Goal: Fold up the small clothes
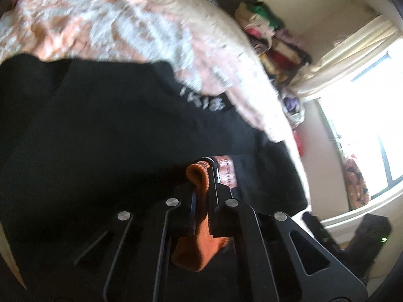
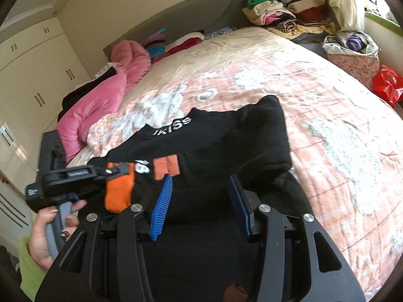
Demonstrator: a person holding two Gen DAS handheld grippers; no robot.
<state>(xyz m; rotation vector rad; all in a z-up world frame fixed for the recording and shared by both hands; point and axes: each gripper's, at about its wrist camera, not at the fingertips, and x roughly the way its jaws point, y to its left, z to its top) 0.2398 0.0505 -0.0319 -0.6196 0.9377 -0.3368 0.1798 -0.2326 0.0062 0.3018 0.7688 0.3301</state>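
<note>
Sweater (image 2: 226, 141) lies black on the bed (image 2: 314, 105), and we are starting a sleeve fold: our left gripper (image 1: 205, 176) is clamped on the orange cuff (image 1: 199, 176). Our right gripper (image 2: 201, 198) hovers parted and empty above it; next we judge the cuff must be carried across the body.

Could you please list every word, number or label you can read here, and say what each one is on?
"JKISS", first letter unsure: white letters by the neckline of the black sweatshirt.
"18", partly covered: white digits on its chest, beside the orange patch.
Small white mark on the left tongs' body: too blurred to read.
</note>
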